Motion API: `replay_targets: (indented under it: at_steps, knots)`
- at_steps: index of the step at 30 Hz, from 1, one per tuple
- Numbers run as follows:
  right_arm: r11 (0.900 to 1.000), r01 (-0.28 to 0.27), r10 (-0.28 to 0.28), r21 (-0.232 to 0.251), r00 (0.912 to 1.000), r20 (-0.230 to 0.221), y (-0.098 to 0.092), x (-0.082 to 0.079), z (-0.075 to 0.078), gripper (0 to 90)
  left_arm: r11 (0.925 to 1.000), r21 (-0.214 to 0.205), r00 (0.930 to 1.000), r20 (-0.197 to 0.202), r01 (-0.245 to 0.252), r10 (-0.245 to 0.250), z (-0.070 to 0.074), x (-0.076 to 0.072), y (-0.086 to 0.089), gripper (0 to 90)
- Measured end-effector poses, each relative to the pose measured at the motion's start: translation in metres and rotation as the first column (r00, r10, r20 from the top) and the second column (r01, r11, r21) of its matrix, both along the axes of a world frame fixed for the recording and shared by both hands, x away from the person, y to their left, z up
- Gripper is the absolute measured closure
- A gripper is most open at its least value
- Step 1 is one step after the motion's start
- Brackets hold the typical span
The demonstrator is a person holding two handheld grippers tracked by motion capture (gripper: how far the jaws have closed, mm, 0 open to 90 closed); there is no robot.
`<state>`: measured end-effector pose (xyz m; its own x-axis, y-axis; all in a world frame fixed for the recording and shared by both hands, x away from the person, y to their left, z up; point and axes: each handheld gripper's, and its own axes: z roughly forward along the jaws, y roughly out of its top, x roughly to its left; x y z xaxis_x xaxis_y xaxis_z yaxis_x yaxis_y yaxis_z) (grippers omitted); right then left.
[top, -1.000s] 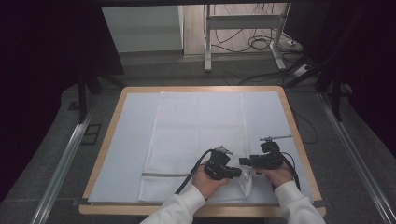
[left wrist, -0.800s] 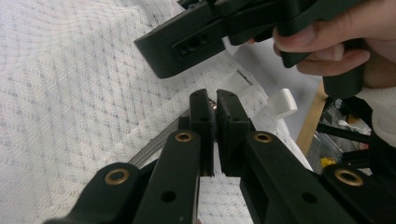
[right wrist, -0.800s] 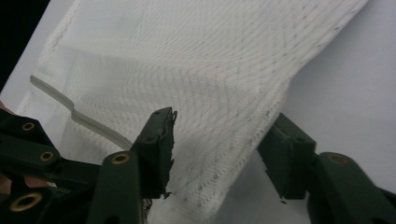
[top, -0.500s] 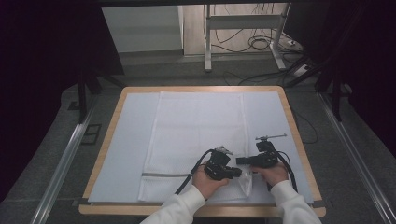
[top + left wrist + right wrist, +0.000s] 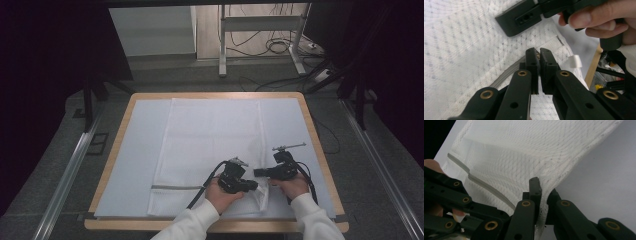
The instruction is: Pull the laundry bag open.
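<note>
Gripping the near corner of the mesh bag with both grippers

We are keeping the left gripper (image 5: 539, 55) clamped on the zipper (image 5: 507, 73) end while the right gripper (image 5: 543, 188), whose jaws have just been closing, is pinching the side hem; pull gently and evenly. The white mesh bag (image 5: 210, 145) is lying flat down the middle of the table (image 5: 119, 129), grey zipper crossing near us.

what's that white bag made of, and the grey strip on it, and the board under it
The white bag looks like a knitted mesh fabric, likely synthetic: fine net weave, see-through, soft folds where the right gripper pinches its edge. The grey strip seems a zip or woven tape, too fine to tell. The board has a pale wooden-looking rim under a matte white sheet.
</note>
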<state>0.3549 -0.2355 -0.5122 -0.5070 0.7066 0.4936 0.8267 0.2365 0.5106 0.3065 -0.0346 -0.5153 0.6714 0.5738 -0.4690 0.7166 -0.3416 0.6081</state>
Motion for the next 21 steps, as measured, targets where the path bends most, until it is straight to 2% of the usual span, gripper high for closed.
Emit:
replay_targets:
  at_steps: [10, 21]
  knots:
    - [0.9990, -0.044, 0.044, 0.003, 0.9984, 0.037, -0.002, -0.002, 0.000, 87.4, 1.0000, -0.006, 0.9999, -0.010, -0.003, 0.003, -0.002, 0.001, 0.005, 86.9]
    - [0.9972, -0.075, 0.074, 0.009, 0.9959, 0.051, -0.004, -0.004, 0.001, 87.5, 0.9999, -0.009, 0.9997, -0.021, -0.009, 0.009, -0.004, 0.003, 0.011, 86.9]
